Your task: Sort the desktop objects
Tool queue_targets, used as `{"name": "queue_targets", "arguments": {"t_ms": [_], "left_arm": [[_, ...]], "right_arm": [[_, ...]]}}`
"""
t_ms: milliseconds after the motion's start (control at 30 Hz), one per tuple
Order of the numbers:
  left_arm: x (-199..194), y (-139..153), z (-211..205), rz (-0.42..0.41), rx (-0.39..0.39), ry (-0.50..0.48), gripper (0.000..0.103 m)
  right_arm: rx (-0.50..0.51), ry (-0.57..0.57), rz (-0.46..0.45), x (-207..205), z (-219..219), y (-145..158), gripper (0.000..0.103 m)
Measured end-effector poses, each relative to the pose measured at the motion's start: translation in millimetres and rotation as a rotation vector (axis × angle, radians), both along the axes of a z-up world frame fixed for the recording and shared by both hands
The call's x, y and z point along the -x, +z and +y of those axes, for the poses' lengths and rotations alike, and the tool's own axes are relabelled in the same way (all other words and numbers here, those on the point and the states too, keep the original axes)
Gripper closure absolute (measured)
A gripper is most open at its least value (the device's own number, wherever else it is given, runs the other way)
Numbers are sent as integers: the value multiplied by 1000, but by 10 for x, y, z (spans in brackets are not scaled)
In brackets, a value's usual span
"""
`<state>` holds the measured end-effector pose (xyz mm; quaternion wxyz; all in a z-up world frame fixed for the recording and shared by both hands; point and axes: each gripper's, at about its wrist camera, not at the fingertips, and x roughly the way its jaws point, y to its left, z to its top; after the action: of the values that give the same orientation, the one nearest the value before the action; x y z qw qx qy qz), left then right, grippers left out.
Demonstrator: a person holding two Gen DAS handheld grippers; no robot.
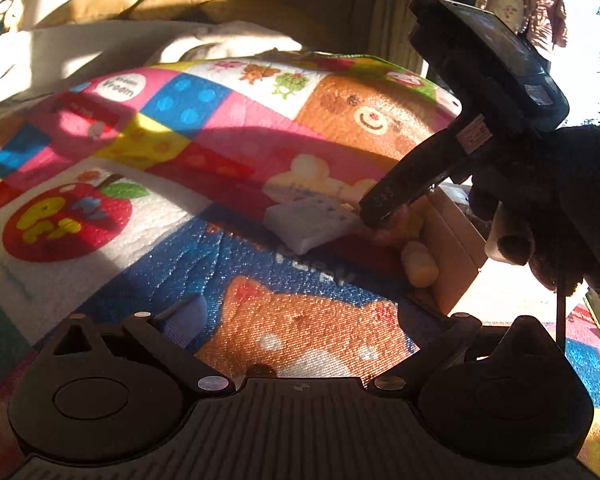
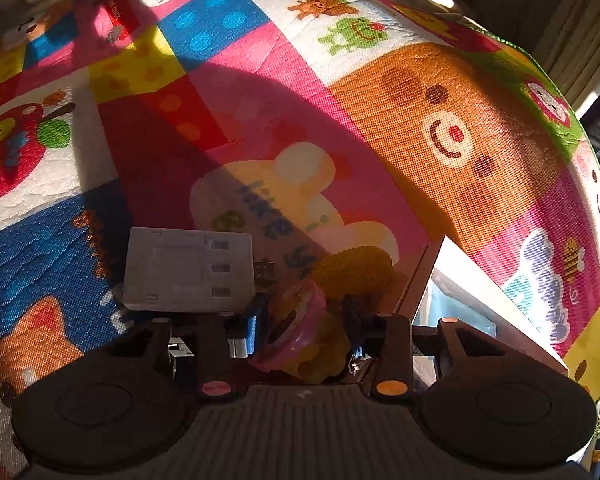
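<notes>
A woven play mat [image 2: 380,92], bright with cartoon patches and rough in texture, spreads away ahead of both sets of tongs. To the right of the right gripper [image 2: 300,336] stands an open cardboard box [image 2: 496,292] with stiff pale walls, likely the place things are sorted into. Ahead and left of those same tongs lies a flat white plastic adapter [image 2: 184,270], hard, boxy and smooth, with a metal plug sticking out of its side; it would want a grip across its thin edges. Just ahead sits a toy corn cob [image 2: 356,268], yellow and knobbly, probably light hollow plastic. Between the right fingers [image 2: 242,332] rests a small pink-rimmed toy [image 2: 296,320] with a rounded, glossy look, tangled with yellow pieces beneath it; the jaws stand part-way apart around it, and whether the pads actually press on it is hard to say in the shadow. It looks light and slippery, so the rim's two sides seem the safest hold. From the left wrist view, the right gripper [image 1: 374,212] reaches down onto that cluster, held by a dark-gloved hand [image 1: 540,208]. The left gripper [image 1: 300,336] hangs wide apart and empty over the mat's orange fox patch, well back from the pile.
</notes>
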<state>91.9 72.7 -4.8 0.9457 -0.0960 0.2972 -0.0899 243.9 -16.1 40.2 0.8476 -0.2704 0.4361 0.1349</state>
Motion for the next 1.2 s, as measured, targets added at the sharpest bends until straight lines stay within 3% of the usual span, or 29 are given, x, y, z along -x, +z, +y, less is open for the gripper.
{"name": "queue_targets", "arguments": {"t_ms": [133, 200, 267, 367, 433, 600, 767, 933, 1067, 1200], "left_arm": [[14, -20, -53, 23, 2, -69, 0], [59, -29, -107, 31, -3, -169, 0], [135, -36, -181, 27, -8, -258, 0], [261, -42, -283, 16, -27, -328, 0], [333, -43, -335, 12, -52, -345, 0], [458, -17, -252, 20, -93, -269, 0], [479, 87, 28, 33, -156, -101, 0], [453, 224, 188, 9, -155, 29, 0], [330, 343, 53, -42, -141, -11, 0], [98, 318, -318, -90, -217, -121, 0]], "right_arm": [[-57, 29, 33, 325, -68, 122, 71], [-93, 38, 44, 502, -113, 203, 83], [-140, 59, 76, 705, -210, 290, 89], [-204, 62, 145, 931, -437, 295, 89], [-232, 58, 142, 1089, -578, 277, 89], [-250, 45, -84, 1462, -788, 242, 87], [-382, -56, -80, 1293, -829, 5, 75], [-461, -95, -54, 1241, -865, -222, 75], [-522, -79, -50, 1433, -1087, -156, 77], [-516, -60, -81, 1833, -1483, -66, 77]]}}
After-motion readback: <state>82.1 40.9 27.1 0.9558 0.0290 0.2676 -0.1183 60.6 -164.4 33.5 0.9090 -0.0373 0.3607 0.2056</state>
